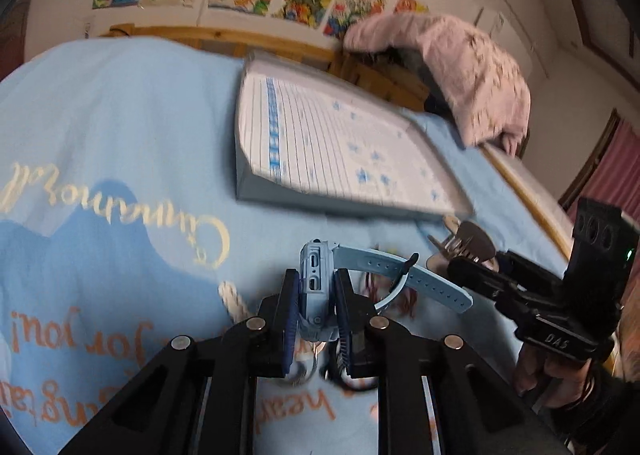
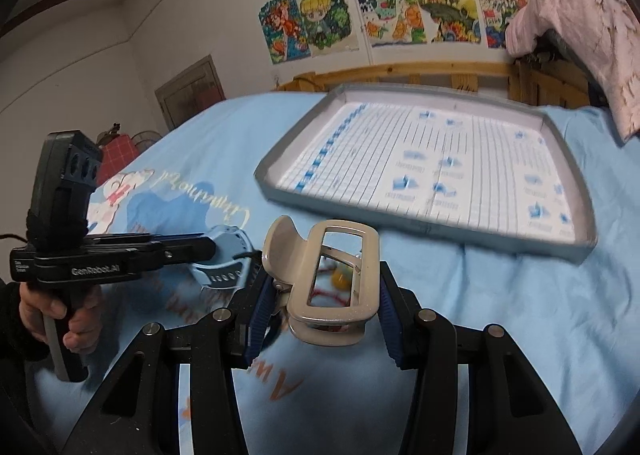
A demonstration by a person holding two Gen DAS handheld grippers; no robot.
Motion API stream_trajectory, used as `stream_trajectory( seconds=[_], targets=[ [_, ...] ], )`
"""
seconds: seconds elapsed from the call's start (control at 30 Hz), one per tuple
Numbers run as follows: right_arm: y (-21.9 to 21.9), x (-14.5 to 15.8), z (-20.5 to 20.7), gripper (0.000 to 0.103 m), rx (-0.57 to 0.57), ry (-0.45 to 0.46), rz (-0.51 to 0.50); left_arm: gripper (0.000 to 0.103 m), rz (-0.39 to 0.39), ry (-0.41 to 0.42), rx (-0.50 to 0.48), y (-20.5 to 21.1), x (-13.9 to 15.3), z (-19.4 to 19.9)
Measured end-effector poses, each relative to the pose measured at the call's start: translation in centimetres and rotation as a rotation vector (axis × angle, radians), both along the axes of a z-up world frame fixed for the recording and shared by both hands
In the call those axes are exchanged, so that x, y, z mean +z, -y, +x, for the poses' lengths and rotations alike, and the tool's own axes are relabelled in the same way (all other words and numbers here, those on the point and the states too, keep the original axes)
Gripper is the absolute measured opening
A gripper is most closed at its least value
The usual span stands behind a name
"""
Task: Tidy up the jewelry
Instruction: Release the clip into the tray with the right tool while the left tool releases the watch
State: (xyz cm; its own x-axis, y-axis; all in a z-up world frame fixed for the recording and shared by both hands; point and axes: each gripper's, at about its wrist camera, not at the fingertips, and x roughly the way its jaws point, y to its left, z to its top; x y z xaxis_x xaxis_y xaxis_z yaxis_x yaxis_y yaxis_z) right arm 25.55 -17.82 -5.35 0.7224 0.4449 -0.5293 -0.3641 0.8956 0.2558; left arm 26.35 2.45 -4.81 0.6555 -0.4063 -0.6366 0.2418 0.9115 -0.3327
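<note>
My left gripper (image 1: 316, 291) is shut on a light blue smartwatch (image 1: 316, 275), held above the blue bedspread, its strap (image 1: 404, 275) trailing right. My right gripper (image 2: 324, 295) is shut on a beige hair claw clip (image 2: 332, 275), also held above the bedspread. The shallow grey tray (image 1: 248, 183) with a lined, star-printed bottom lies ahead of both, also in the right wrist view (image 2: 580, 251). In the left wrist view the right gripper (image 1: 472, 255) with the clip is at the right. In the right wrist view the left gripper (image 2: 216, 243) holds the watch (image 2: 228, 255) at the left.
The bedspread (image 1: 120, 127) has printed lettering. Red cord or beads (image 1: 404, 295) lie on it under the watch strap. A pink garment (image 1: 460, 67) hangs over the wooden bed frame (image 2: 400, 75) behind the tray. Posters cover the wall.
</note>
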Motion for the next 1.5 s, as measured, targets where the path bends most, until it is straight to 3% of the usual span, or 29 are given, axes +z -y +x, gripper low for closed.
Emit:
stream_trajectory(
  seconds=[0.2, 0.37, 0.6, 0.77, 0.93, 1.0, 1.17, 1.23, 1.27, 1.3, 1.33, 1.43, 1.5],
  targets=[
    [1.1, 1.6, 3.1, 0.044, -0.062, 0.074, -0.008, 0.017, -0.016, 0.118, 0.103, -0.2, 2.0, 3.0],
    [1.7, 1.8, 6.7, 0.044, -0.125, 0.091, -0.021, 0.017, -0.025, 0.157, 0.156, 0.6, 2.3, 6.8],
    [1.6, 0.1, 10.6, 0.044, -0.181, 0.040, -0.017, 0.017, 0.015, 0.147, 0.160, 2.8, 0.7, 10.3],
    [1.4, -1.5, 11.7, 0.044, -0.196, 0.006, -0.012, 0.017, 0.054, 0.110, 0.160, 3.7, -0.7, 11.1],
    [1.9, -2.6, 11.7, 0.045, -0.207, -0.020, 0.001, 0.018, 0.078, 0.125, 0.152, 4.3, -0.9, 10.8],
    [2.1, -2.6, 11.6, 0.050, -0.223, -0.015, 0.000, 0.028, 0.090, 0.124, 0.152, 4.5, -0.8, 10.7],
    [2.8, -1.6, 10.2, 0.056, -0.261, 0.025, -0.006, 0.036, 0.071, 0.169, 0.157, 4.4, 0.3, 9.2],
    [3.1, -1.0, 9.2, 0.062, -0.276, 0.048, -0.007, 0.053, 0.065, 0.189, 0.159, 4.3, 0.9, 8.2],
    [3.3, -0.5, 8.5, 0.066, -0.281, 0.068, -0.006, 0.074, 0.053, 0.212, 0.164, 4.1, 1.3, 7.4],
    [3.5, -0.2, 7.9, 0.069, -0.285, 0.086, -0.006, 0.085, 0.033, 0.246, 0.176, 3.8, 1.8, 6.4],
    [3.6, 0.3, 7.0, 0.075, -0.289, 0.111, -0.009, 0.087, 0.019, 0.271, 0.184, 3.5, 2.2, 5.7],
    [4.0, 1.7, 4.6, 0.078, -0.295, 0.176, -0.010, 0.091, 0.026, 0.329, 0.180, 3.4, 3.5, 3.4],
    [4.2, 2.4, 2.9, 0.088, -0.300, 0.211, -0.016, 0.103, 0.040, 0.366, 0.193, 3.5, 4.2, 1.8]
  ],
)
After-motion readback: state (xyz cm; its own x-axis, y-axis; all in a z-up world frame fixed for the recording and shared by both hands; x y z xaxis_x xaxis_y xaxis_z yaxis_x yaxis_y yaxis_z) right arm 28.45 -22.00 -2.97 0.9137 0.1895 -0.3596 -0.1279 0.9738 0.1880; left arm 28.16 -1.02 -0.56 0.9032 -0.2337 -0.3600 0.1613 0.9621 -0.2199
